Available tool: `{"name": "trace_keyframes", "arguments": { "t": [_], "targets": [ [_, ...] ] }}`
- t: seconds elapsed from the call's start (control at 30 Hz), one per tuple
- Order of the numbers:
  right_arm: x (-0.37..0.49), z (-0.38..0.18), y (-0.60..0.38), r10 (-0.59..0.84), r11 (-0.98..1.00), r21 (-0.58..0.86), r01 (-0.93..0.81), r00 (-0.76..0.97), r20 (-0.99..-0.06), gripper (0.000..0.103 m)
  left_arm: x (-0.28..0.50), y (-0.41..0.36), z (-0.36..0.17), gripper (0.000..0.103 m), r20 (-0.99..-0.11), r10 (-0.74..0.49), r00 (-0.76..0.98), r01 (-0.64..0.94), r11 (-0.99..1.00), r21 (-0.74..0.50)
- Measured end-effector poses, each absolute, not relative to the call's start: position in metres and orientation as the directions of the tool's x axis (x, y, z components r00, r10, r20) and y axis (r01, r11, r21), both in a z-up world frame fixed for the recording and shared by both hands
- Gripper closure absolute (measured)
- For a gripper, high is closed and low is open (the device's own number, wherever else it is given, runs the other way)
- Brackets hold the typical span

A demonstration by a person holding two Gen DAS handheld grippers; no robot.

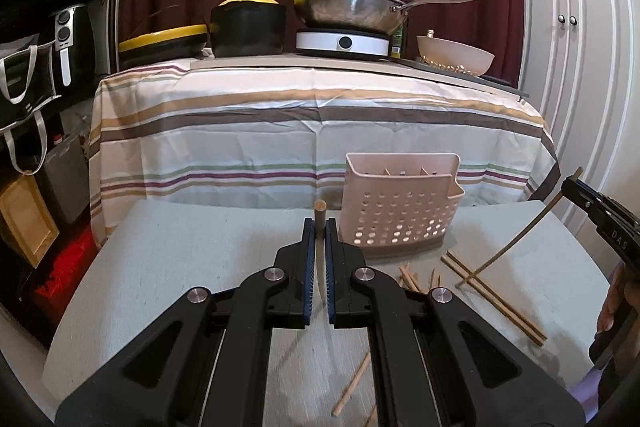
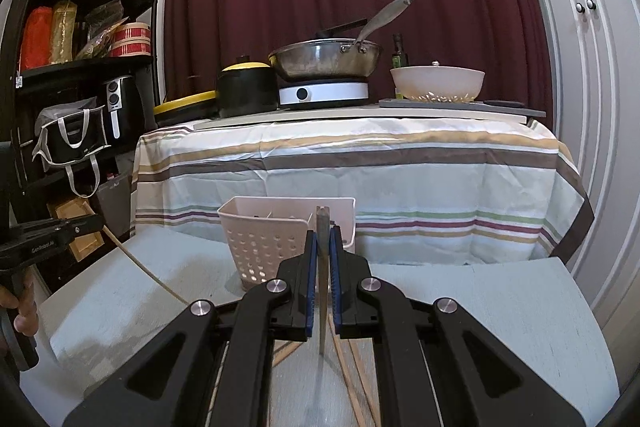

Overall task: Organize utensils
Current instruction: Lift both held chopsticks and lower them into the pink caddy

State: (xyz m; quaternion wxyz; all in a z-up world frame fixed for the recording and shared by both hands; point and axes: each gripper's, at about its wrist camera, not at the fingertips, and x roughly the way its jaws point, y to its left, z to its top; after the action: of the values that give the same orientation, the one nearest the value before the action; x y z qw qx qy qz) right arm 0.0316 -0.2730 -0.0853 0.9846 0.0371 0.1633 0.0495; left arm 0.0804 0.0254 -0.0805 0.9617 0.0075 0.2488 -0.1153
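Note:
A pale pink perforated utensil holder [image 1: 400, 211] stands on the grey table [image 1: 180, 259]; it also shows in the right wrist view [image 2: 272, 239]. My left gripper [image 1: 319, 227] is shut on a round wooden chopstick [image 1: 319, 215], just left of the holder. My right gripper [image 2: 321, 239] is shut on a darker wooden chopstick [image 2: 322, 227], in front of the holder's right side. In the left wrist view the right gripper [image 1: 576, 189] holds its chopstick [image 1: 520, 241] tilted above the table. Several loose chopsticks [image 1: 492, 297] lie on the table to the right.
Behind the grey table stands a table with a striped cloth [image 1: 320, 131], bearing a black pot [image 1: 248, 27], a wok on a hob [image 1: 348, 11] and a white colander [image 1: 456, 57]. A black shelf [image 1: 48, 47] stands left. White cabinet doors [image 1: 580, 67] stand right.

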Motion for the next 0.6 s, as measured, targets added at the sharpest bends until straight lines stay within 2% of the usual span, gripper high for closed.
{"name": "trace_keyframes", "arguments": {
  "t": [0.37, 0.6],
  "targets": [
    [0.043, -0.073, -0.276, 0.131, 0.988, 0.116, -0.099, 0.944, -0.304, 0.096, 0.096, 0.025, -0.063, 0.098, -0.444, -0.247, 0.861, 0.244, 0.968, -0.065],
    [0.046, -0.036, -0.282, 0.156, 0.983, 0.126, -0.131, 0.963, -0.221, 0.096, 0.100, 0.019, -0.023, 0.098, -0.383, -0.306, 0.871, 0.303, 0.950, -0.071]
  ]
}}
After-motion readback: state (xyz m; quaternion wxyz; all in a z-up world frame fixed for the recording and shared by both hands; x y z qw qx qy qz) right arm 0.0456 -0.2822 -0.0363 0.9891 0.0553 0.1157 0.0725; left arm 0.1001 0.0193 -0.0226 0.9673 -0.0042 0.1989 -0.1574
